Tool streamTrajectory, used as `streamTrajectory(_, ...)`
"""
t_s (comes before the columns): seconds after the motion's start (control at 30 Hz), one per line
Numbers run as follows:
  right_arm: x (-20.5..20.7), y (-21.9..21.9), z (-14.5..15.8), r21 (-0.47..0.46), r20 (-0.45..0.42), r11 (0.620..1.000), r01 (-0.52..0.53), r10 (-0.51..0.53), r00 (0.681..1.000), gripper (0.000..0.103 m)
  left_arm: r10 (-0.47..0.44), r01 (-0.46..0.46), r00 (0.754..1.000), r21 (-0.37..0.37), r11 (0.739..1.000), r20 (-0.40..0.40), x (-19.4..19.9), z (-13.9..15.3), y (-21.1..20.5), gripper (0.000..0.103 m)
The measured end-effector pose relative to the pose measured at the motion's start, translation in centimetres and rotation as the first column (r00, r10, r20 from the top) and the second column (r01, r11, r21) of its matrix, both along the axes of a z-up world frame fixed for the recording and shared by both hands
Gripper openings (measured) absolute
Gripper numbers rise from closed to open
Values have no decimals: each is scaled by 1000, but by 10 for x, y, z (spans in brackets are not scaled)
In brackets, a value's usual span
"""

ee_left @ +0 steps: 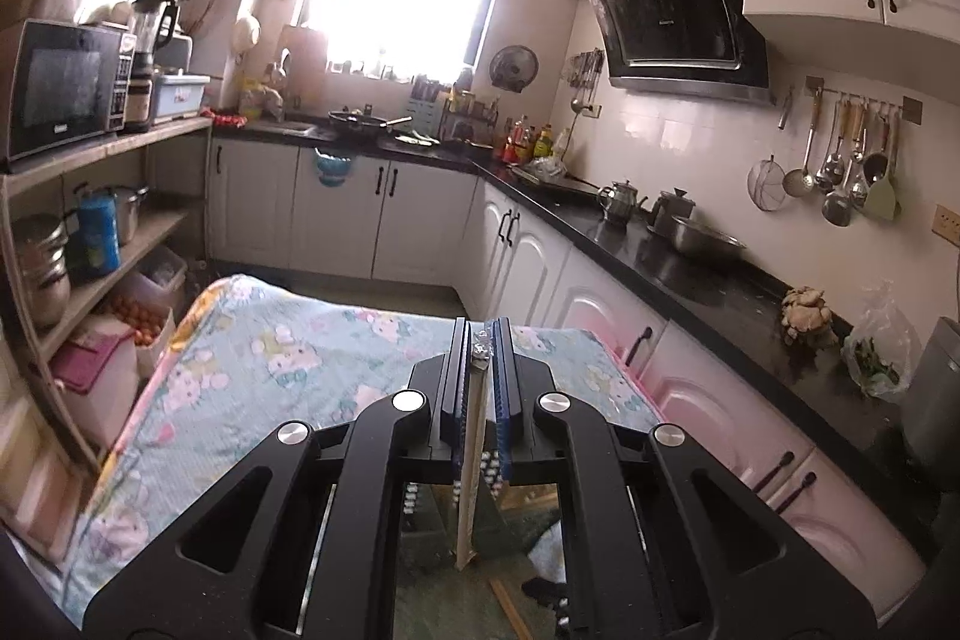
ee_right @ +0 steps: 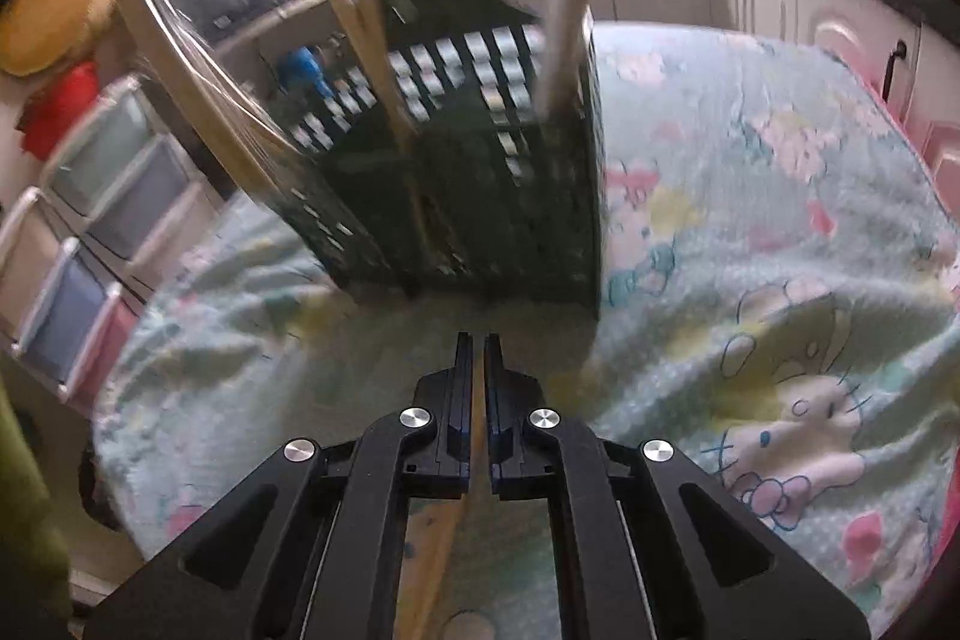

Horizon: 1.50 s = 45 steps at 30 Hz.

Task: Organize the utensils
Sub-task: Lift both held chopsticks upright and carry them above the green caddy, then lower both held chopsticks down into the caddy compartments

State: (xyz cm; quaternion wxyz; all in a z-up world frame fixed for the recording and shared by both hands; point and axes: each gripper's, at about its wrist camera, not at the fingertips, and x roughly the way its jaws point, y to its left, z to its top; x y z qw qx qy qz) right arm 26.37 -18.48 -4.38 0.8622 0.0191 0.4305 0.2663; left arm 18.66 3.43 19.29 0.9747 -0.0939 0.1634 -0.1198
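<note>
A dark green perforated utensil holder (ee_right: 480, 196) stands on the flowered tablecloth (ee_right: 750, 220), blurred in the right wrist view. Several wooden sticks (ee_right: 372, 40) and a pale handle (ee_right: 570, 10) stand in it, leaning. My right gripper (ee_right: 478, 337) sits just in front of the holder's base, shut on a thin wooden stick (ee_right: 476, 436) that runs back beneath it. In the left wrist view my left gripper (ee_left: 482, 325) is raised above the cloth (ee_left: 288, 340), shut on a flat wooden-handled utensil (ee_left: 474, 436) with a small metal piece (ee_left: 480, 349) at the fingertips. The holder is out of that view.
A black counter (ee_left: 690, 274) with pots and white cabinets runs along the right and far walls. Open shelves (ee_left: 120, 244) with a microwave (ee_left: 60, 88) stand left of the table. Plastic drawers (ee_right: 90, 244) sit beside the table's left edge.
</note>
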Motion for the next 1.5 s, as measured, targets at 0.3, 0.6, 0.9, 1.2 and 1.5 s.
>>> streamTrajectory(0.3,10,21,-32,-97,-39,995,8,-12,999,33,18,-18,1000,10,1000,-7,19,-1,8,3)
streamTrajectory(0.6,3,45,-35,-177,5,984,-19,20,1000,23,42,-42,999,6,999,-15,34,-5,11,3)
streamTrajectory(0.9,-7,64,-20,-105,8,990,-99,100,995,6,62,-62,998,3,998,-19,43,-7,16,3)
streamTrajectory(1.2,-29,60,68,70,186,982,-173,157,970,6,86,-86,996,-2,996,-12,50,-6,20,3)
streamTrajectory(1.5,-16,33,166,206,434,971,-123,22,901,6,104,-104,995,-2,995,9,57,0,23,2)
